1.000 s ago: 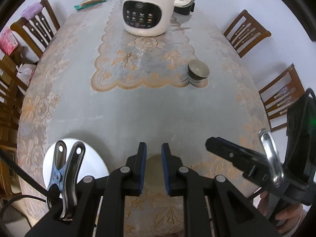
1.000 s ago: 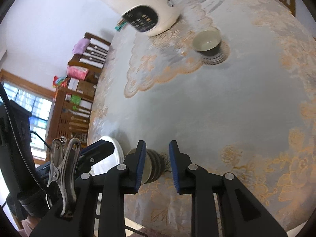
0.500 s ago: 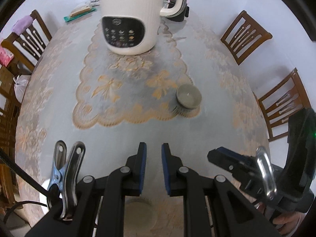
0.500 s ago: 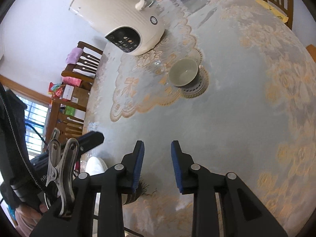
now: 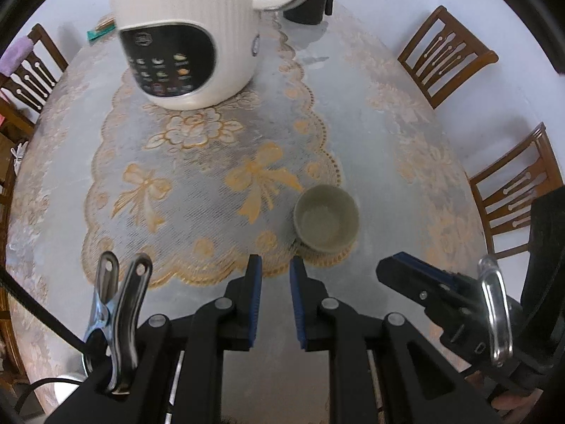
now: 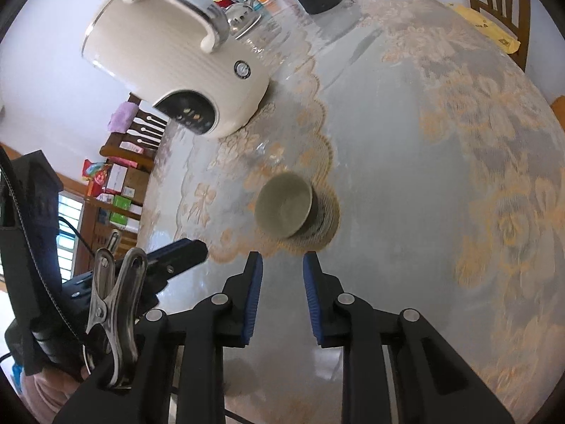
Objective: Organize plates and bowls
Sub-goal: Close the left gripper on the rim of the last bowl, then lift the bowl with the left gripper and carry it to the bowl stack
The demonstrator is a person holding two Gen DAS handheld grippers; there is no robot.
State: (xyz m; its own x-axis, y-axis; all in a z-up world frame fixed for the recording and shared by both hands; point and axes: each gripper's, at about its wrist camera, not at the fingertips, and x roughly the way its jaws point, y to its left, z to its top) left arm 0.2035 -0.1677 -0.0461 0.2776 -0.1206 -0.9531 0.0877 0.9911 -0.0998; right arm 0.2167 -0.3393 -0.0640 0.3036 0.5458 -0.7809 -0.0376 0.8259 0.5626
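The left gripper [image 5: 274, 261] is held with its jaws at a narrow gap, and nothing is gripped between the blue pads. The right gripper [image 6: 282, 258] is set slightly wider. Its jaws have just been closing a little, and nothing is held between them either. Both gaps are probably small because only a thin wall has to be pinched, not a whole body.

In the left wrist view, the olive-grey round ceramic bowl [image 5: 326, 221] is found at one o'clock, just beyond the fingertips and apart from them. In the right wrist view it lies at twelve o'clock, near the tips. It stands upright with its mouth up on the scalloped edge of the gold-and-grey lace mat [image 5: 197, 183], so its rim is offered to either gripper from above. This would explain why both grippers are pointed steeply down at it. The bowl is judged to be the next thing to be collected.

Further out, at eleven o'clock, the cream ribbed electric jug with a black control panel [image 5: 183, 35] stands on the far part of the mat, well apart from the bowl. The approach is therefore not crowded by it. The mat is spread over the oval table with its floral cloth [image 5: 406, 148].

At seven o'clock in the left wrist view, a pale rounded edge [image 5: 65, 383] is seen. It may be a plate, but too little is shown to be sure.
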